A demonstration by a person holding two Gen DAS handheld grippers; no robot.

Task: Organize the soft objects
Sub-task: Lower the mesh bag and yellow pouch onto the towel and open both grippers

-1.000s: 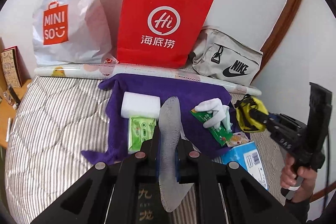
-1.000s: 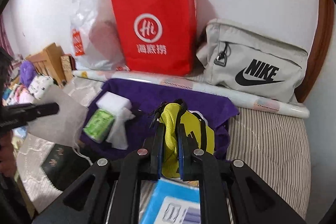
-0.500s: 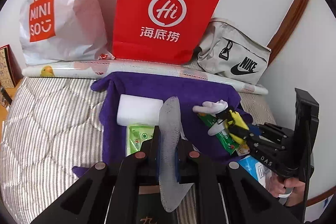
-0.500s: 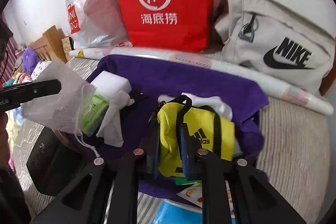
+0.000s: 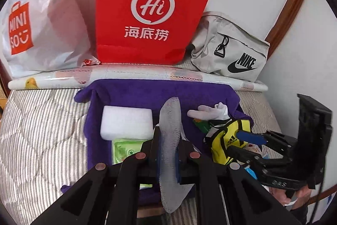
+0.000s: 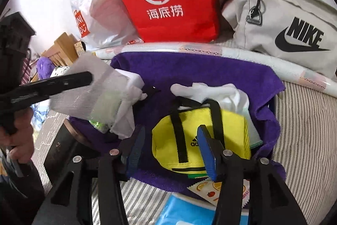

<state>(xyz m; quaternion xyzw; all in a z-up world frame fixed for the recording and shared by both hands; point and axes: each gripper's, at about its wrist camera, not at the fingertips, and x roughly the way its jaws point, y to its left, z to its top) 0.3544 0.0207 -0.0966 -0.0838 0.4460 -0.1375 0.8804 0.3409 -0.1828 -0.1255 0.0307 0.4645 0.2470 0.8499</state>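
Your right gripper has just been opening: its blue pads stand apart on either side of the yellow pouch, and neither pad presses on it. The pouch lies on the purple towel, with a white glove just behind it. Your left gripper is clamped tight on a grey mesh bag, which sticks up between its fingers and hangs down below them.

Behind everything, against the wall, you have the red paper bag, the white plastic shopping bag to its left and the grey Nike bag to its right. A long patterned roll lies in front of the three, touching the far edge of the towel. The towel is spread on the striped mattress.

On the towel's left part sits a white foam block, and a green wipes packet lies just in front of it, touching it. A green sachet pokes out under the glove. Near the towel's front edge lie a fruit-printed packet and a blue box.
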